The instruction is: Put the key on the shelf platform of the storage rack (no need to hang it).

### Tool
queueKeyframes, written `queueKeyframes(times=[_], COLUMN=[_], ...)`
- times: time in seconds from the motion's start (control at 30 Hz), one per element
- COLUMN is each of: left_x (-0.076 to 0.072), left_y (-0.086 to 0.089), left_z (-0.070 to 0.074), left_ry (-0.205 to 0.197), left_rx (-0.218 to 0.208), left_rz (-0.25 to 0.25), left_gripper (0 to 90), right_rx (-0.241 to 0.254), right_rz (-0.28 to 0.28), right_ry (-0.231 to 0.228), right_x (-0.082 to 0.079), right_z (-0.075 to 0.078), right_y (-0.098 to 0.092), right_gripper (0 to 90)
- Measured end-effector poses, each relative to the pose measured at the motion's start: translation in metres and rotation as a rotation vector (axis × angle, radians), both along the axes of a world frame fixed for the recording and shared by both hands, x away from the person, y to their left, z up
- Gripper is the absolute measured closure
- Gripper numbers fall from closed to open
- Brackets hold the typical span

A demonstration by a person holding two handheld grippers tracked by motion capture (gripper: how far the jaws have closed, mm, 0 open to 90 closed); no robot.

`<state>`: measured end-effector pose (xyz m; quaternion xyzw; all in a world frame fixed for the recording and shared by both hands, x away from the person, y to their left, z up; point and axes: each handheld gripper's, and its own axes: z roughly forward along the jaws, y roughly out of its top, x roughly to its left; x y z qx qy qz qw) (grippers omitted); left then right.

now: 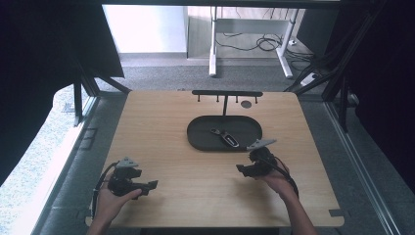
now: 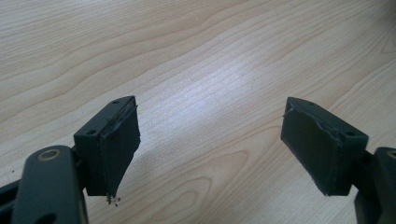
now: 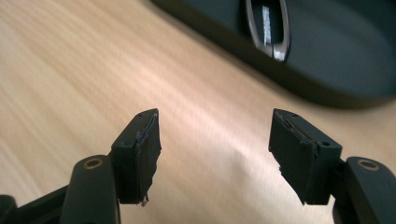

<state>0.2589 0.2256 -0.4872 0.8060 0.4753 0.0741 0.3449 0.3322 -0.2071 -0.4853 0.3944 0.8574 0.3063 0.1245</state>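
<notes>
A black oval tray [image 1: 195, 139] lies on the far half of the wooden table [image 1: 161, 127]. In it rests a dark key fob with a silver face [image 1: 226, 137]. My right gripper [image 1: 241, 169] hovers just in front of the tray's right end and points left, jaws open and empty. In the right gripper view its pads [image 3: 140, 154] stand apart over bare wood, with the tray [image 3: 327, 88] and the key fob [image 3: 268, 23] blurred at the upper right. My left gripper [image 1: 150, 186] rests near the front left corner. It is open [image 2: 210, 140] over bare wood.
Behind the tray stands a black rack [image 1: 226, 93] with small hooks under its bar. A small grey disc [image 1: 246, 104] lies at its base. Grey floor surrounds the table, and dark frame posts stand at both sides.
</notes>
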Motion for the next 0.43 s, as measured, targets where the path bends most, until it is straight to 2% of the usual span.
queueKeyframes(times=[0.13,0.2,0.23,0.43], left_x=[0.0,0.0,-0.001,-0.003], left_y=[-0.002,-0.002,-0.002,0.003], left_z=[0.0,-0.001,-0.001,0.001], left_ry=[0.004,0.002,0.006,-0.002], left_rx=[0.007,0.007,0.006,-0.002], left_rz=[0.001,-0.003,0.002,0.016], left_gripper=[19.7,19.8,19.8,19.8], right_rx=[0.03,0.017,0.007,0.02], right_rz=[-0.02,-0.021,-0.021,-0.05], right_ry=[-0.005,0.002,0.003,-0.017], right_x=[-0.015,-0.02,-0.021,-0.021], right_z=[-0.009,-0.014,-0.016,-0.017], right_y=[-0.013,-0.017,-0.018,-0.024], right_gripper=[34.9,34.4,34.4,34.5])
